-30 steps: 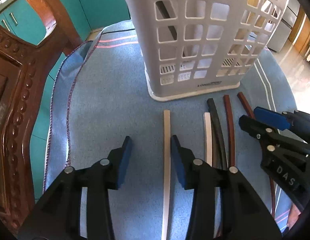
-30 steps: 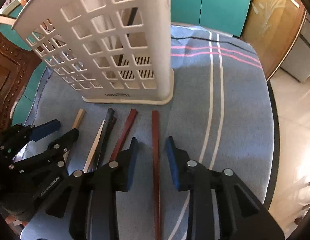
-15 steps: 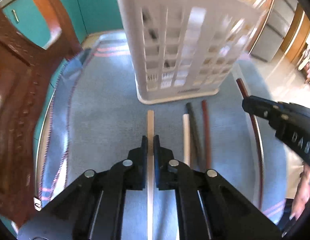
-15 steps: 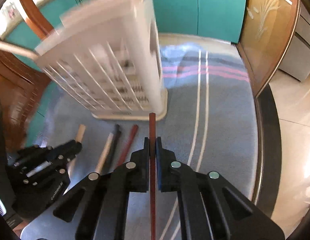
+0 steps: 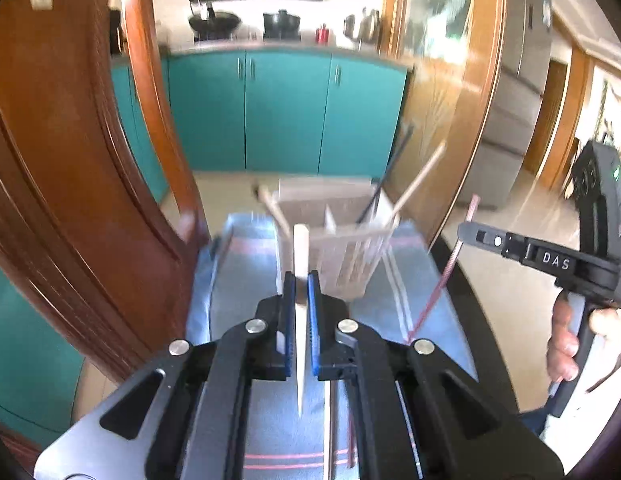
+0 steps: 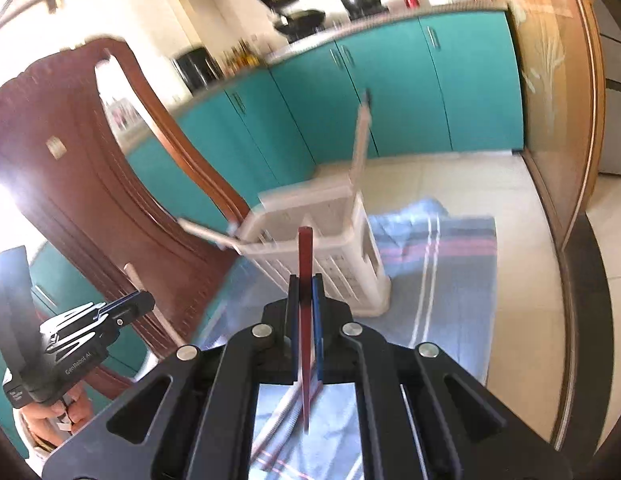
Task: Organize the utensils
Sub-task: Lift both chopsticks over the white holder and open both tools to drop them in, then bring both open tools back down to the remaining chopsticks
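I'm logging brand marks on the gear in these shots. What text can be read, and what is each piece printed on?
"DAS": white letters on the body of the right gripper, seen from the left wrist camera.
"GenRobot AI": small print on the side of the left gripper, seen from the right wrist camera; blurred, so only roughly readable.
The white basket is too blurred to show any label.

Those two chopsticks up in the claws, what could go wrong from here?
1. The basket already holds sticks leaning out over its rim; the incoming ones might snag on them.
2. Each claw pinches its stick partway along: the left claw holds the white chopstick, the right claw the dark red chopstick. Either could pivot or slip.
3. Both views are blurred, so a quick lowering might miss an opening or knock the basket.
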